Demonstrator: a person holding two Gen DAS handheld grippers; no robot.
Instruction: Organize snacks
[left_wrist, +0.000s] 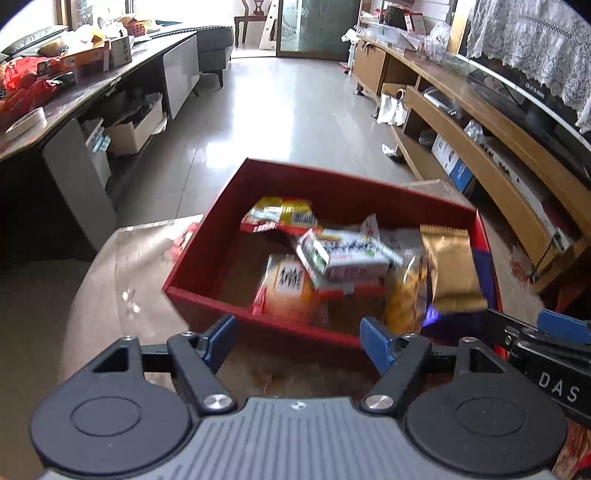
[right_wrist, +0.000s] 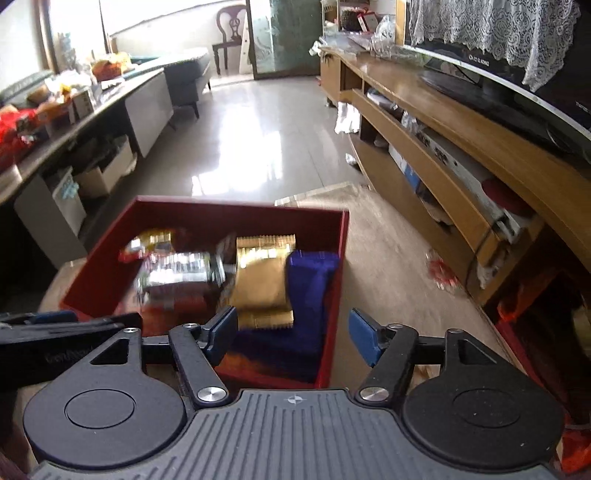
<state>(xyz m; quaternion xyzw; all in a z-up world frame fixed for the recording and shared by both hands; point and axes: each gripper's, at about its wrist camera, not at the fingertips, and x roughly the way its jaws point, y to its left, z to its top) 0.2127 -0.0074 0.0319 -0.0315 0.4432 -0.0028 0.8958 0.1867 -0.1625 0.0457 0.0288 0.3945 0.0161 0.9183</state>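
Note:
A red open box (left_wrist: 207, 254) (right_wrist: 334, 266) stands on a round table and holds several snack packs. In the left wrist view I see a gold packet (left_wrist: 452, 269), a white pack (left_wrist: 347, 254), an orange pack (left_wrist: 288, 288) and a yellow pack (left_wrist: 291, 216). In the right wrist view the gold packet (right_wrist: 264, 280) lies beside a blue pack (right_wrist: 308, 284) and a silver pack (right_wrist: 181, 271). My left gripper (left_wrist: 299, 339) is open and empty just before the box's near wall. My right gripper (right_wrist: 293, 334) is open and empty over the box's near right corner.
The table's edge (left_wrist: 92, 266) curves at the left. A red wrapper (left_wrist: 183, 236) lies left of the box and another (right_wrist: 441, 271) lies on the table to its right. A wooden TV stand (right_wrist: 461, 177) runs along the right, a dark counter (left_wrist: 74, 96) along the left.

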